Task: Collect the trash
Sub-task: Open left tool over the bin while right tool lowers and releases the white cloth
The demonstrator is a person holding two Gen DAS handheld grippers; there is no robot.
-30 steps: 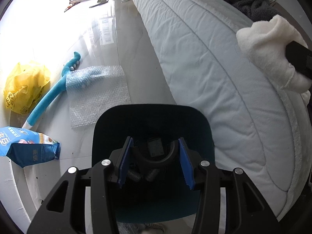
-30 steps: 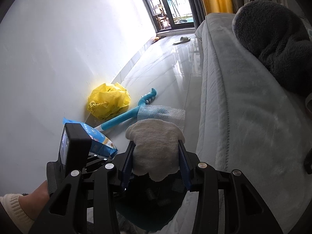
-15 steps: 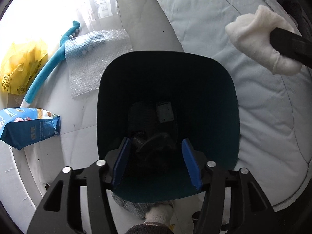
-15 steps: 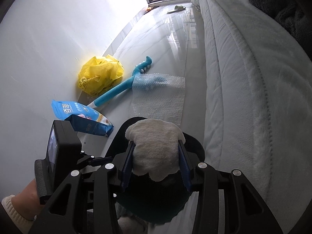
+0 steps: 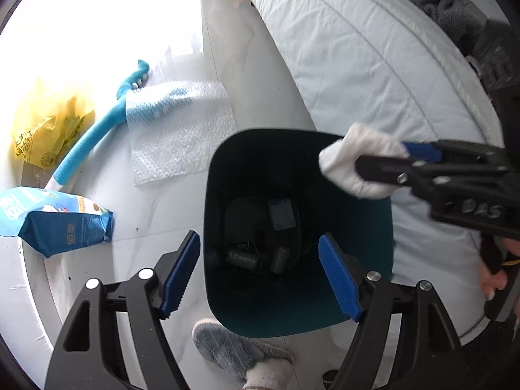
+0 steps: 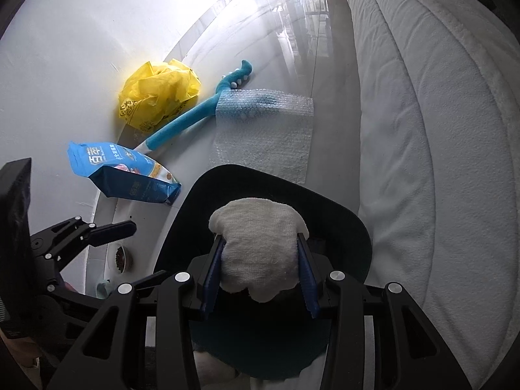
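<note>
A dark teal trash bin (image 5: 227, 308) stands on the floor beside the bed, with dark items at its bottom. My right gripper (image 6: 260, 260) is shut on a white crumpled cloth (image 6: 260, 243) and holds it over the bin's (image 6: 341, 214) opening. The cloth also shows in the left wrist view (image 5: 351, 159), above the bin's right rim. My left gripper (image 5: 260, 273) is open and empty, just above the bin's near side. A sheet of bubble wrap (image 5: 178, 130), a yellow plastic bag (image 5: 48, 126) and a blue snack bag (image 5: 55, 217) lie on the floor.
A blue plush toy (image 5: 97, 133) lies partly under the bubble wrap. The white bed (image 5: 373, 65) runs along the right. A white wall (image 6: 65, 48) is on the left. A slippered foot (image 5: 234, 351) stands by the bin. A small bowl (image 6: 120, 258) sits near the wall.
My right gripper has carried the cloth from beside the bed to over the bin. My left gripper has opened wider and drawn back from the bin.
</note>
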